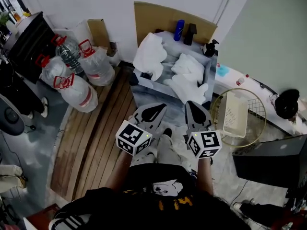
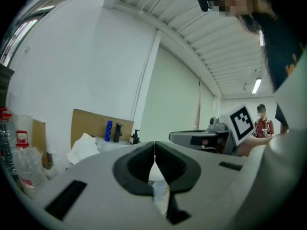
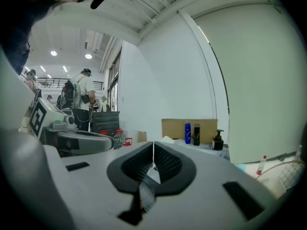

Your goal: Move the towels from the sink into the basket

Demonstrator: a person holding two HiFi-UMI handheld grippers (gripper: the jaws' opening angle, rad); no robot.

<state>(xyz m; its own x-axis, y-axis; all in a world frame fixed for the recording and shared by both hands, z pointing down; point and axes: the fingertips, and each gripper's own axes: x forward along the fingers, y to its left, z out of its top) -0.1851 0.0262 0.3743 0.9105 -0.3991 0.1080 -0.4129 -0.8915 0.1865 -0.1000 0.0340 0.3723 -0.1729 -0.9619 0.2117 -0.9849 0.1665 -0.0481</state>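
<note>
We hold our left claw (image 1: 160, 107) and right claw (image 1: 190, 104) pressed together, empty, side by side just short of the grey marbled sink (image 1: 169, 61), ready to reach its crumpled white towels (image 1: 189, 75); the round gold wire basket (image 1: 255, 110) waits rightward

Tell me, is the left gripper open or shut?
Shut. In its own view the left gripper shows both jaws meeting along a thin line, nothing held between them.
</note>
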